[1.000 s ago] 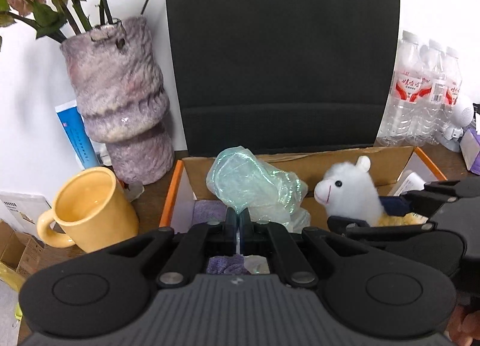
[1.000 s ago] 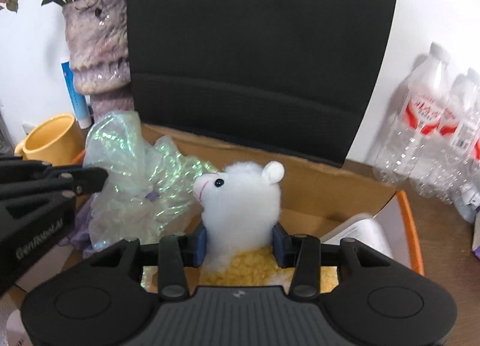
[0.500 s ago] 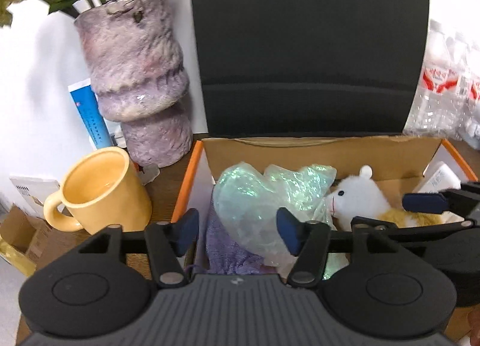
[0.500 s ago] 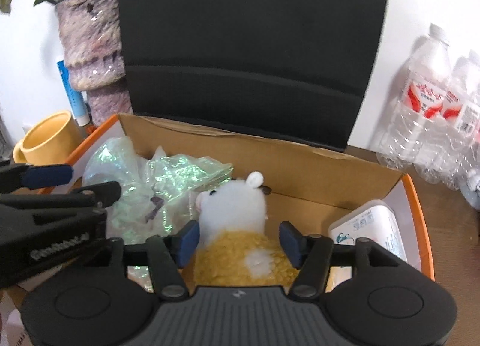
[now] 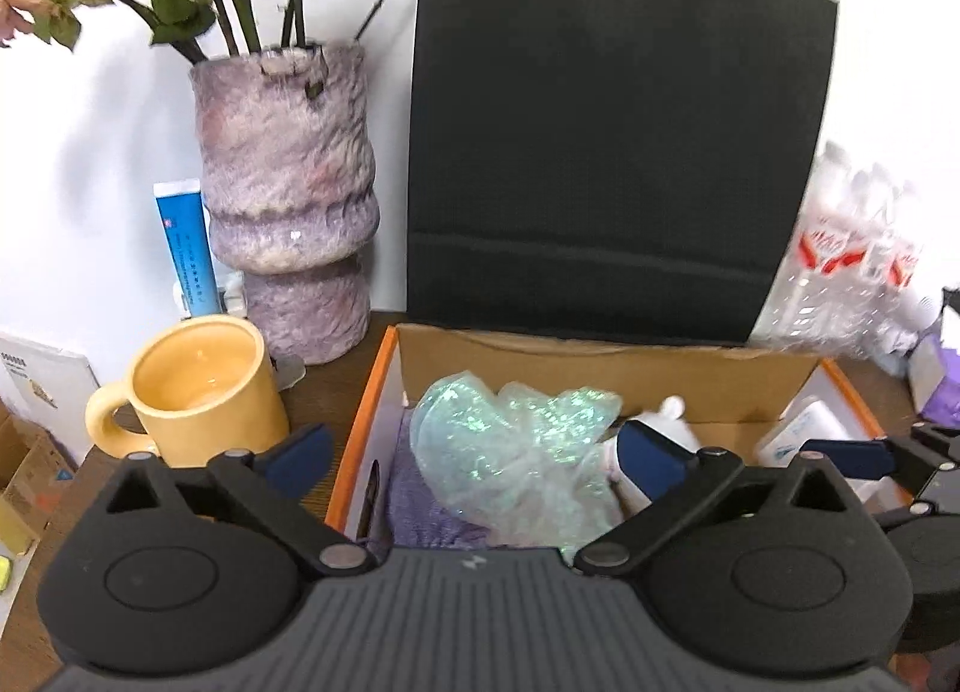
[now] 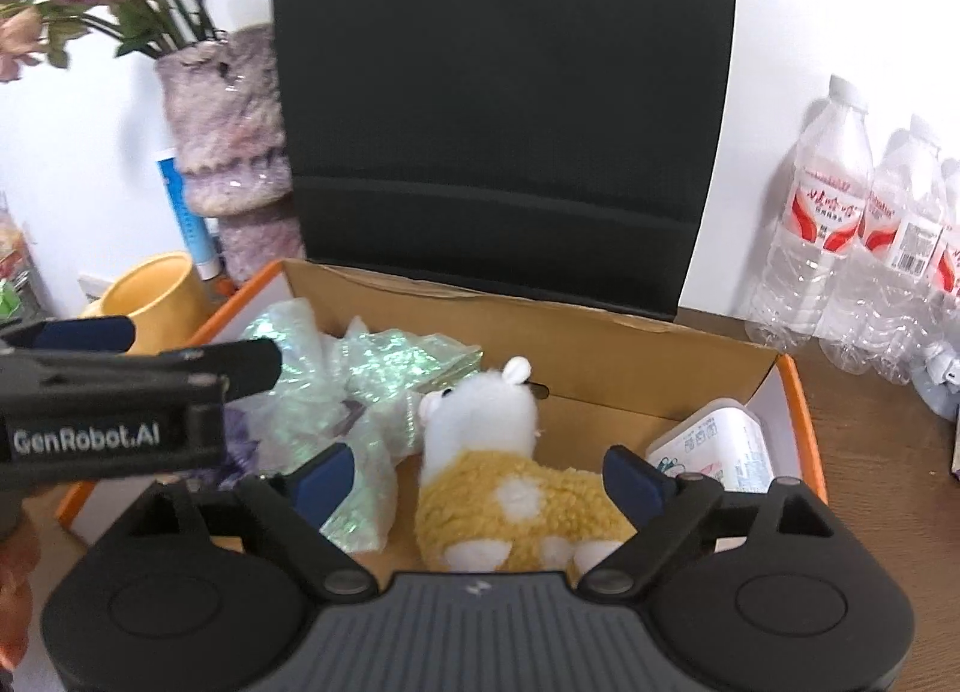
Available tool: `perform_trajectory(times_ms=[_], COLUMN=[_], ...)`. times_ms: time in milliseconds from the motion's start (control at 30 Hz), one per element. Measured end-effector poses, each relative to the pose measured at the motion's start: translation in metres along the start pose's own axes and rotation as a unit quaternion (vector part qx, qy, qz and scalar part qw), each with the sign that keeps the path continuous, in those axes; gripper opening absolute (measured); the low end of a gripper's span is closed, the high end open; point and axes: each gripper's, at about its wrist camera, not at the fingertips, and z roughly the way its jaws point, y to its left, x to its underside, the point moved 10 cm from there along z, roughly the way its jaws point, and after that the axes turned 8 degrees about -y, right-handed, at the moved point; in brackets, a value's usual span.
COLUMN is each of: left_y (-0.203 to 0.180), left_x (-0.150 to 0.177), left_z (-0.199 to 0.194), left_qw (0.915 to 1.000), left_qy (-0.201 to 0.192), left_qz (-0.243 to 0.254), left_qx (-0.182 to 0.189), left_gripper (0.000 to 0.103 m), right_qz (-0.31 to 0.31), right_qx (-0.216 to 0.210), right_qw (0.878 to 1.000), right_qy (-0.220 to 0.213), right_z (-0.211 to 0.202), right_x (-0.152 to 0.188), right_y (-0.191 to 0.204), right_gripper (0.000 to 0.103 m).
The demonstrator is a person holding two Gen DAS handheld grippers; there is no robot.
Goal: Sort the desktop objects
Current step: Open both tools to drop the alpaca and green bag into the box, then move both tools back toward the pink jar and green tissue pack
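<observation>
Lying inside the cardboard box (image 6: 600, 332), the plush alpaca (image 6: 504, 470) sits between the right gripper's (image 6: 480, 476) opening, untouching jaws; beside it, the iridescent bag (image 5: 516, 452) lies between the left gripper's (image 5: 474, 452) opening jaws.

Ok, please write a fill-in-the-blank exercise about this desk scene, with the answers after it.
1. The white and yellow plush alpaca lies inside the open cardboard ____.
2. The crinkled iridescent plastic bag rests on a ____ cloth.
3. The yellow ceramic mug stands in front of the fuzzy purple ____.
4. The clear plastic water bottles stand ____ the box, on the wooden desk.

Missing words: box; purple; vase; outside
</observation>
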Motion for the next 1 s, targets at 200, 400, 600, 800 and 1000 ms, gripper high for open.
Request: perform_trajectory(times_ms=[200, 400, 600, 800, 1000], left_y=[-0.001, -0.001, 0.001, 0.012, 0.025], left_x=[-0.01, -0.013, -0.007, 0.012, 0.028], left_z=[-0.024, -0.05, -0.079, -0.111, -0.145], left_qw=[0.9997, 0.9994, 0.9987, 0.9992, 0.9992], left_qy=[-0.022, -0.031, -0.041, -0.031, -0.027], left_qz=[-0.001, -0.006, -0.006, -0.01, -0.024], left_qx=[0.007, 0.016, 0.03, 0.022, 0.017], left_gripper=[0.103, 0.103, 0.103, 0.103, 0.103], right_qz=[-0.019, -0.031, -0.05, -0.061, -0.053], right_qx=[0.006, 0.008, 0.002, 0.005, 0.009], right_qw=[1.0, 0.999, 0.998, 0.997, 0.998], right_qy=[-0.017, -0.034, -0.036, -0.037, -0.031], right_z=[-0.028, -0.058, -0.086, -0.117, -0.148], right_x=[-0.006, -0.008, 0.0, 0.016, 0.037], right_y=[0.002, 0.004, 0.01, 0.013, 0.012], right_gripper=[0.103, 0.103, 0.103, 0.103, 0.103])
